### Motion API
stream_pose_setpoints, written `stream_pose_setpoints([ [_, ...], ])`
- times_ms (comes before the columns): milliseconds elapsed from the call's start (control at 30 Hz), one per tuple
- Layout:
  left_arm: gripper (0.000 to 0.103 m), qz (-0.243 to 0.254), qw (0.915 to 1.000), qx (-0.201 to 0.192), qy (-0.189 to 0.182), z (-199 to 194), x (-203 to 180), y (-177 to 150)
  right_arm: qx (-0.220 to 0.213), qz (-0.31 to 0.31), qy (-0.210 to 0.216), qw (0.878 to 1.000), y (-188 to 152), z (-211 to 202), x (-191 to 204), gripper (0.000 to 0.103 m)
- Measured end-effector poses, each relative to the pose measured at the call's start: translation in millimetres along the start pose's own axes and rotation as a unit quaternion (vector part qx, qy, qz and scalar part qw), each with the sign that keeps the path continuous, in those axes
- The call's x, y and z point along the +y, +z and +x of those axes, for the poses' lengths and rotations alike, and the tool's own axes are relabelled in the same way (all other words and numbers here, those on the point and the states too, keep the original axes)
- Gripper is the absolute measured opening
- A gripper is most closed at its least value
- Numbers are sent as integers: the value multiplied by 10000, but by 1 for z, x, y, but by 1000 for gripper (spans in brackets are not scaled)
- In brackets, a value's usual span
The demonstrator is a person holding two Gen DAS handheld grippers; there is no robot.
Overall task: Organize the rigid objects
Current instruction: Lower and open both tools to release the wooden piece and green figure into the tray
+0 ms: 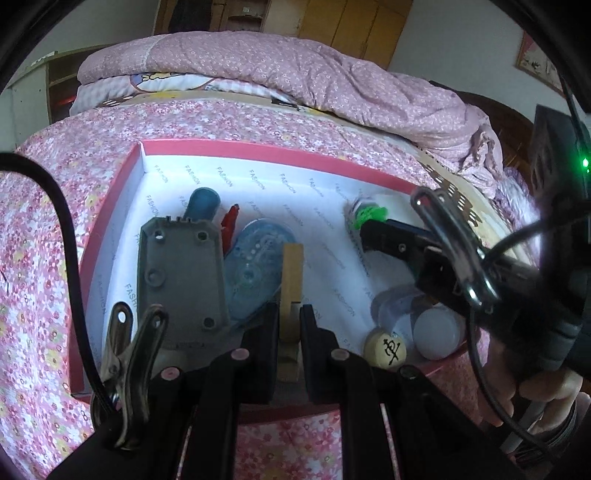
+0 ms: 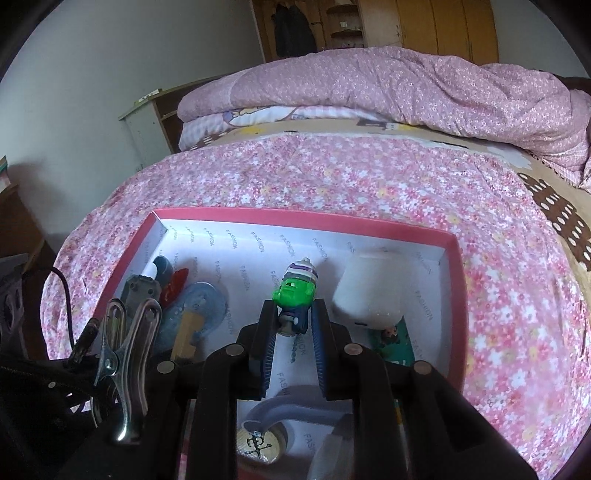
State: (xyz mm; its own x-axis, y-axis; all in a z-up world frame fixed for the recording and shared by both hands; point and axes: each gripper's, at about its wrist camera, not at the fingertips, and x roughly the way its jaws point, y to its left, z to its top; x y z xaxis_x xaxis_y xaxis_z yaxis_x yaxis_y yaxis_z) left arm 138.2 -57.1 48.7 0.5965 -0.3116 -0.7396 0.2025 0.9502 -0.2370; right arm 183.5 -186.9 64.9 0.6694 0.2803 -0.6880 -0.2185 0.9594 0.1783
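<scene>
A pink-rimmed box [image 1: 258, 149] with a white lining lies on the bed, also in the right wrist view [image 2: 295, 214]. My left gripper [image 1: 290, 317] is shut on a wooden clothespin [image 1: 291, 273] just above the box floor. My right gripper [image 2: 293, 321] is shut on a green-faced toy figure [image 2: 295, 291] with a striped hat, inside the box; it also shows in the left wrist view [image 1: 369, 216]. In the box lie a grey plastic part [image 1: 181, 269], a blue tape dispenser [image 1: 255, 269], a red piece [image 1: 229, 221], a round chess piece [image 1: 385, 349] and a white cap [image 1: 437, 332].
A white cup-shaped object [image 2: 369, 291] and a green card [image 2: 395, 341] lie in the box's right part. A flowered pink bedspread [image 2: 332, 173] surrounds the box. A folded pink quilt [image 2: 406, 81] lies at the back. Wooden wardrobes [image 2: 443, 26] stand behind.
</scene>
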Motion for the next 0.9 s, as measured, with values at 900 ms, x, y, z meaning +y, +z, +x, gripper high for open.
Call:
stream_pose_setpoints([
  [900, 46, 399, 9977, -413, 351, -25, -21, -4, -12, -43, -15, 10000, -10, -26, 3, 45],
])
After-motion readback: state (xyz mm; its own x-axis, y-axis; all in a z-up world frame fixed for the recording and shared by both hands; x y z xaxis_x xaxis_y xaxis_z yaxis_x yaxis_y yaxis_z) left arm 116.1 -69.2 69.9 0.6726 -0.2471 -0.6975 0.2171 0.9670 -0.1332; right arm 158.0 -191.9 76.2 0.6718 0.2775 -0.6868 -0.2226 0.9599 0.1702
